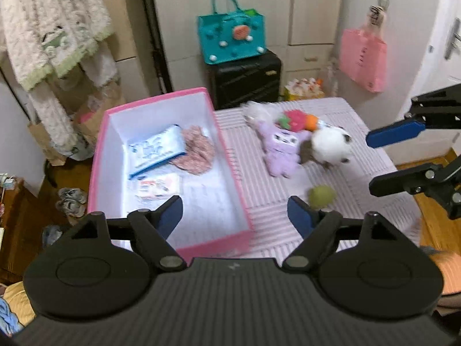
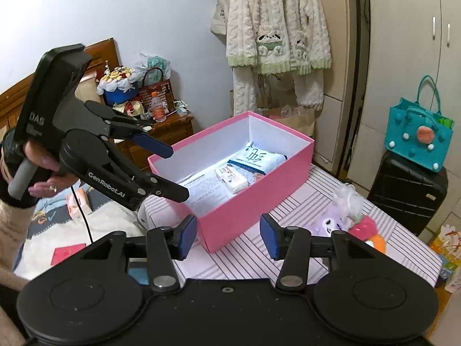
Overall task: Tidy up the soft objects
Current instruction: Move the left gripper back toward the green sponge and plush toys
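A pink box (image 1: 229, 158) with a white inside stands on the striped table (image 1: 259, 196). It holds a blue-white pouch (image 1: 157, 150), a pink floral cloth (image 1: 197, 151) and a small tissue pack (image 1: 158, 186). To its right lie a purple plush (image 1: 278, 150), a white-brown plush (image 1: 331, 144), a red strawberry plush (image 1: 294, 119) and a green ball (image 1: 322, 196). My left gripper (image 1: 234, 216) is open and empty above the box's near end. My right gripper (image 2: 229, 235) is open and empty, near the box (image 2: 245, 207); it shows at the right edge of the left wrist view (image 1: 383, 161).
A teal handbag (image 1: 230, 37) sits on a black suitcase (image 1: 245, 80) behind the table. A pink bag (image 1: 363, 57) hangs on the right. A fluffy robe (image 2: 276, 28) hangs left of the cupboards. A bed (image 2: 86, 219) and a cluttered nightstand (image 2: 161, 127) lie left.
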Available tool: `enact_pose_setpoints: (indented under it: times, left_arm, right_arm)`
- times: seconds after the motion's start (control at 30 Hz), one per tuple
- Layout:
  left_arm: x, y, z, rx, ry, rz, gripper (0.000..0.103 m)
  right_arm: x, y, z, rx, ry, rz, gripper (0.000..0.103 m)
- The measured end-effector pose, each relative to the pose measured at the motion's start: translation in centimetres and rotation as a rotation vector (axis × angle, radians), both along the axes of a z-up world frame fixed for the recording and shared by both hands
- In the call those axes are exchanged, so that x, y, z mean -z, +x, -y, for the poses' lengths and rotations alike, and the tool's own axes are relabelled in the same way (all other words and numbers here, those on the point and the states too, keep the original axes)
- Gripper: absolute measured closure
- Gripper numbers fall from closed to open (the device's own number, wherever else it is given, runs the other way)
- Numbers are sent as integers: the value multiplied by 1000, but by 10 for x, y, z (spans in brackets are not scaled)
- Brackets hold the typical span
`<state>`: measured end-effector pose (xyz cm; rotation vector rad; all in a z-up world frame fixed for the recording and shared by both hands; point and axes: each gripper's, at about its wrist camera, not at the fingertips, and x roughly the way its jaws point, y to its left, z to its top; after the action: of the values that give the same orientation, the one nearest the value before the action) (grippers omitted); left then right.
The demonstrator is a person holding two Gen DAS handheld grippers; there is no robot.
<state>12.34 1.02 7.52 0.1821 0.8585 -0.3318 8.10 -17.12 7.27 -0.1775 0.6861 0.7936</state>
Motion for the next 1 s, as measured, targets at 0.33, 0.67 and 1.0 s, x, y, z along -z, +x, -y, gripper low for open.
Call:
enact_pose_setpoints:
  times: [0.33, 0.67, 1.0]
  left_arm:
    - [-2, -38, 39, 83, -44, 48, 18]
    - [20, -52, 80, 197, -16, 48, 17]
    - [58, -26, 109, 255, -85, -20, 18]
  right_arm:
    - [20, -42, 27, -19, -5, 15, 39]
    - [65, -53, 67, 57, 8, -53, 37]
    - [107, -35, 105, 130, 27, -42, 36]
